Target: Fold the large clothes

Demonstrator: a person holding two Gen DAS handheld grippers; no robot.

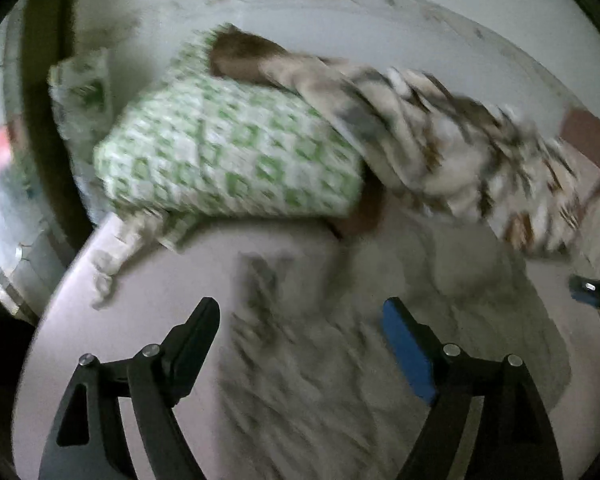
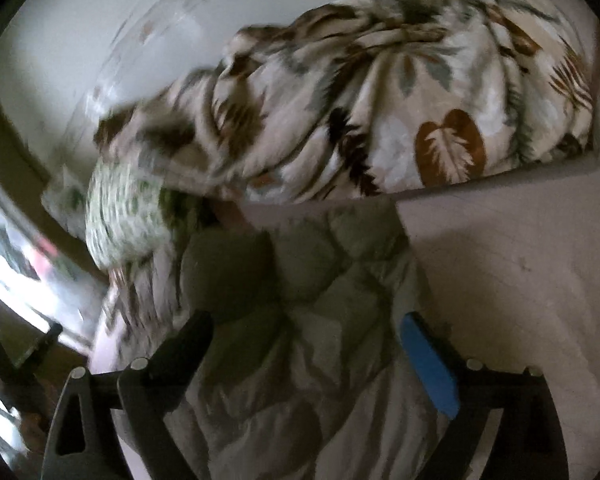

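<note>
A pale grey-white garment (image 1: 332, 360) lies crumpled on the pink bed sheet (image 1: 140, 280), blurred in the left wrist view. Above it my left gripper (image 1: 300, 316) is open, and nothing sits between its black finger and its blue-padded finger. In the right wrist view the same garment (image 2: 300, 300) looks puffy and quilted. It lies below my right gripper (image 2: 306, 332), whose fingers are spread wide and clear of the cloth. A part of the right gripper (image 1: 592, 288) shows at the right edge of the left wrist view.
A green-and-white checked pillow (image 1: 228, 152) lies at the head of the bed. A bunched leaf-print blanket (image 2: 380, 100) lies beside it against the white wall (image 1: 340, 12). The bed's left edge drops off towards a bright window area (image 2: 4, 248).
</note>
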